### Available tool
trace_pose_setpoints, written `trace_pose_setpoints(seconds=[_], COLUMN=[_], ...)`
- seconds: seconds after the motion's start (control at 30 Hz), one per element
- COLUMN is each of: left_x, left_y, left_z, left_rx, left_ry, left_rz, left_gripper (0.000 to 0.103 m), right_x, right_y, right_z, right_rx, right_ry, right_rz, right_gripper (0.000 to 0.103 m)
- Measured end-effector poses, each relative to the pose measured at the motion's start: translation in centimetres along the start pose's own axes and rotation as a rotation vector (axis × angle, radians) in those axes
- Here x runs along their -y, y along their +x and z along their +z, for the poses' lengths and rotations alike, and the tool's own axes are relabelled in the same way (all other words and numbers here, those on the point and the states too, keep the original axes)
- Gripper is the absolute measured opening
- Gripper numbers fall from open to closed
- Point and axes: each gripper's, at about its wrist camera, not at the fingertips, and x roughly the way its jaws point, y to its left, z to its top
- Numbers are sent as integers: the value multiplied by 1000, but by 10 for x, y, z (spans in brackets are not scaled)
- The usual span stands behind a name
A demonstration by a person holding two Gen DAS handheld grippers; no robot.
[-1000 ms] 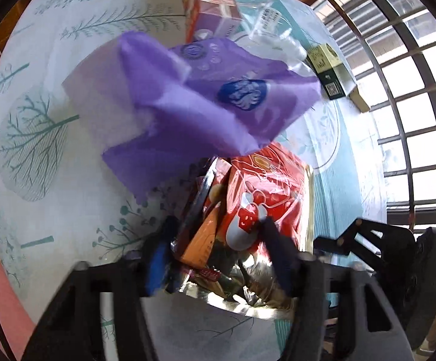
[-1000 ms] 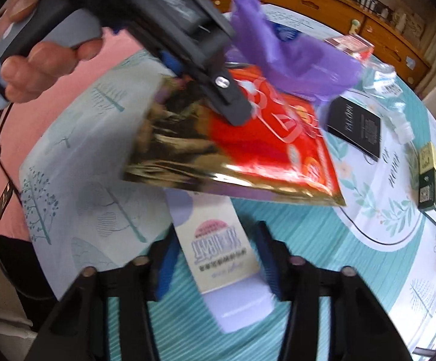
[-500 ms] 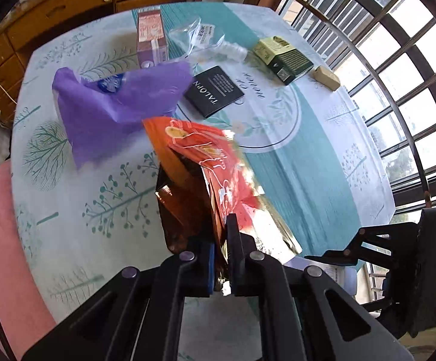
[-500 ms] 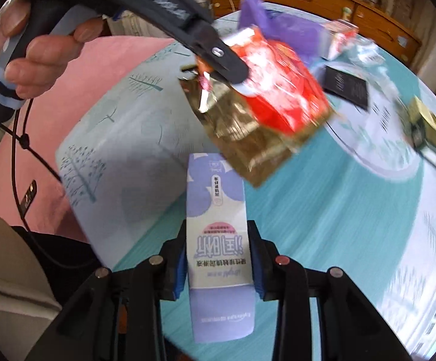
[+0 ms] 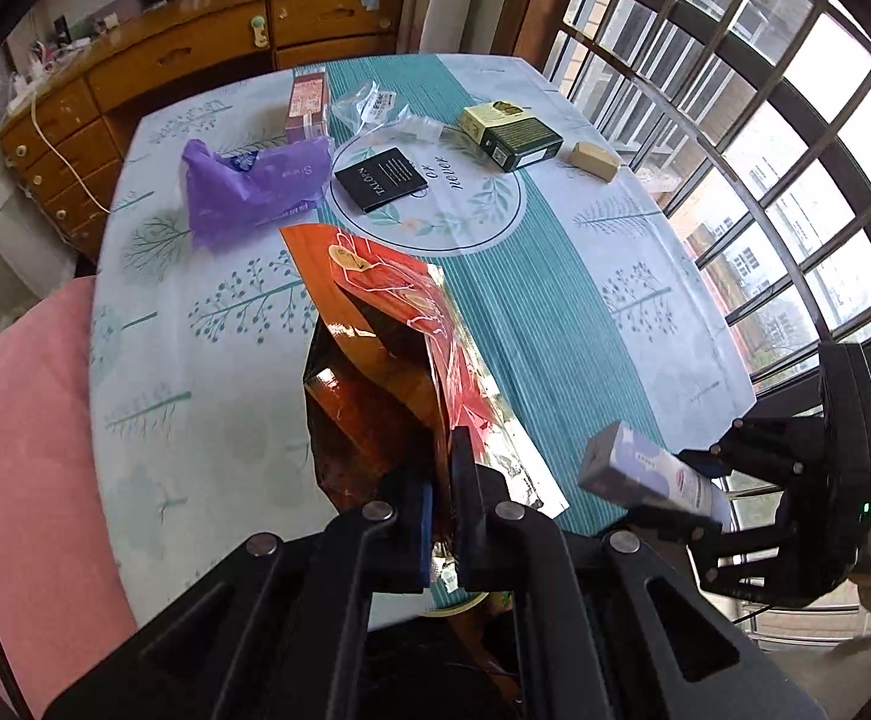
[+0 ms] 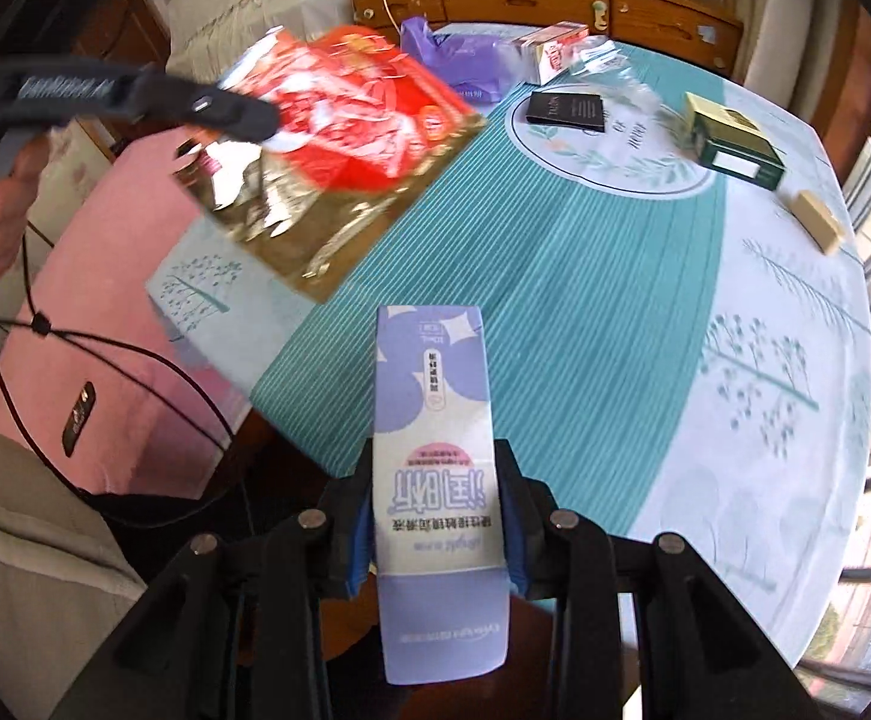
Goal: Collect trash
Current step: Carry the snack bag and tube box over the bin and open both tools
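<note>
My left gripper [image 5: 441,516] is shut on the edge of a red and gold foil snack bag [image 5: 387,360], held up above the table's near edge. The same bag [image 6: 339,138] hangs at the upper left of the right wrist view, under the left gripper [image 6: 228,111]. My right gripper [image 6: 435,516] is shut on a lilac and white carton [image 6: 432,420], lifted off the cloth. The carton [image 5: 645,474] and right gripper [image 5: 705,498] show at the lower right of the left wrist view.
On the round table's patterned cloth [image 5: 555,276] lie a purple plastic bag [image 5: 249,186], a black packet [image 5: 387,180], a pink carton [image 5: 306,108], clear wrapping [image 5: 375,108], a green box [image 5: 513,132] and a small tan block [image 5: 594,159]. A pink chair [image 5: 21,450] stands left; window bars right.
The left gripper closed on the foil bag and lifted it off the table, back toward the near edge. The right gripper closed on the lilac carton and raised it. The purple bag stayed behind.
</note>
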Motion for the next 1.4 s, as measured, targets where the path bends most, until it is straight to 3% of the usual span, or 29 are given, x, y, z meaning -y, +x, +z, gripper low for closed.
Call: trace_pose_setpoints(seconds=[0.33, 0.57, 0.77, 1.1, 1.27, 1.4], left_x=[34, 45, 49, 41, 35, 29], left_y=[-52, -55, -44, 21, 87, 153], left_z=[-73, -130, -162, -215, -251, -273], left_rx=[69, 20, -50, -179, -239, -260], left_ry=[-81, -152, -162, -170, -158, -132], left_rz=[130, 159, 141, 45, 28, 65], left_gripper=[3, 3, 3, 3, 3, 3], right_x=[-17, -40, -54, -67, -69, -59], right_y=[-25, -19, -4, 58, 121, 184], right_z=[-38, -66, -86, -117, -142, -168], right_rx=[24, -28, -74, -159, -203, -237], right_ry=[-55, -115, -89, 58, 134, 230], right_rz=[76, 139, 181, 163, 112, 71], right_gripper=[35, 35, 35, 35, 35, 35])
